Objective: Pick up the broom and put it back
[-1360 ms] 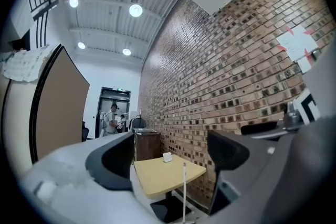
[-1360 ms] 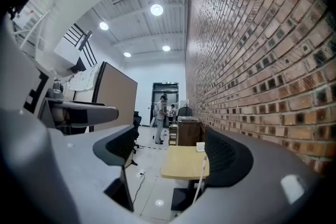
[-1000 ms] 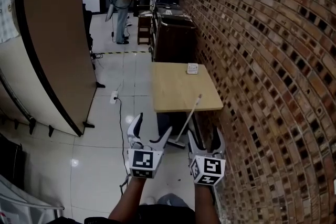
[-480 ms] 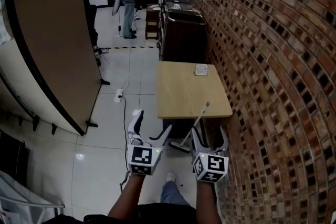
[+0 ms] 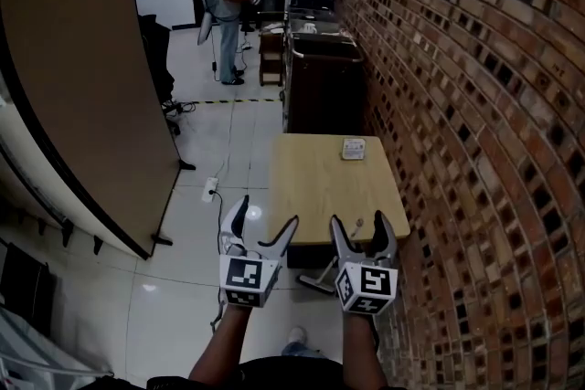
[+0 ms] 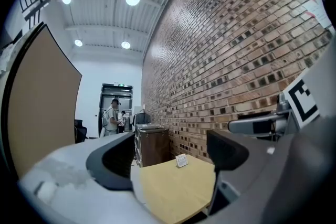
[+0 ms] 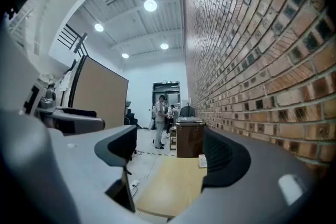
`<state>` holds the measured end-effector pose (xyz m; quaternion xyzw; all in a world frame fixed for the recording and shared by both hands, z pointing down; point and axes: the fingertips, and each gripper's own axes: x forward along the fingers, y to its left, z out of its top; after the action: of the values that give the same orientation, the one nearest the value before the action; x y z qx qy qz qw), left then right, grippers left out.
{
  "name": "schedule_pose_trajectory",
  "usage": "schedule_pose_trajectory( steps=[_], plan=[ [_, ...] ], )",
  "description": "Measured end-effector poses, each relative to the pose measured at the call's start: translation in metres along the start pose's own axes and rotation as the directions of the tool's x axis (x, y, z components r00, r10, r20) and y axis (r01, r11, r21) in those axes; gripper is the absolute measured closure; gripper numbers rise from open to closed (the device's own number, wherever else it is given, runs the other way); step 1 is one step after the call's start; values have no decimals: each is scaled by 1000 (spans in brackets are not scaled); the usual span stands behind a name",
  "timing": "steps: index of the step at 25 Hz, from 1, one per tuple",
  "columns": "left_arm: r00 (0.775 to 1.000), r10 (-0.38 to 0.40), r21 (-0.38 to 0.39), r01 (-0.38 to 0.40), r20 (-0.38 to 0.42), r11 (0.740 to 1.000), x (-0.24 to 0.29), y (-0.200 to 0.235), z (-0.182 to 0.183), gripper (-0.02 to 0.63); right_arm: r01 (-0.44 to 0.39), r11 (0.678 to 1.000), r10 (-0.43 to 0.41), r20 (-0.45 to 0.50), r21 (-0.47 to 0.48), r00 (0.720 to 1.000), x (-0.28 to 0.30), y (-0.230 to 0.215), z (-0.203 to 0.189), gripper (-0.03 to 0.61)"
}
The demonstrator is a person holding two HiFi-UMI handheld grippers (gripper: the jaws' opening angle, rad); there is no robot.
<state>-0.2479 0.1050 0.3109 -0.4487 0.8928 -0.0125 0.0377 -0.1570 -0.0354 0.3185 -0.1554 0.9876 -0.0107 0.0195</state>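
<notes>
The broom (image 5: 325, 271) leans against the front edge of the wooden table (image 5: 315, 183), with its head on the floor and its handle tip (image 5: 358, 220) at the table edge. In the head view my right gripper (image 5: 359, 222) is open and held in front of the handle's upper part, not touching it. To its left, my left gripper (image 5: 265, 216) is open and holds nothing. The left gripper view shows that gripper (image 6: 168, 157) with jaws apart over the table (image 6: 173, 189). My right gripper (image 7: 170, 153) also shows apart jaws; the broom is not seen there.
A small white box (image 5: 353, 148) lies at the table's far end. A brick wall (image 5: 475, 151) runs along the right and a tall brown partition (image 5: 91, 87) along the left. Beyond the table stand a dark cabinet (image 5: 320, 87) and a person (image 5: 226, 9). A power strip (image 5: 210, 189) with cable lies on the floor.
The view has come closer to the table. Both grippers now sit higher in the picture, at the table's front edge, and the right one covers part of the broom handle.
</notes>
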Motion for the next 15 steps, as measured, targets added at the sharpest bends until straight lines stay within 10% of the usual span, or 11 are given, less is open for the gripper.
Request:
schedule_pose_trajectory(
  steps=[15],
  plan=[
    [998, 61, 12, -61, 16, 998, 81, 19, 1, 181, -96, 995, 97, 35, -17, 995, 92, -26, 10, 192]
  ],
)
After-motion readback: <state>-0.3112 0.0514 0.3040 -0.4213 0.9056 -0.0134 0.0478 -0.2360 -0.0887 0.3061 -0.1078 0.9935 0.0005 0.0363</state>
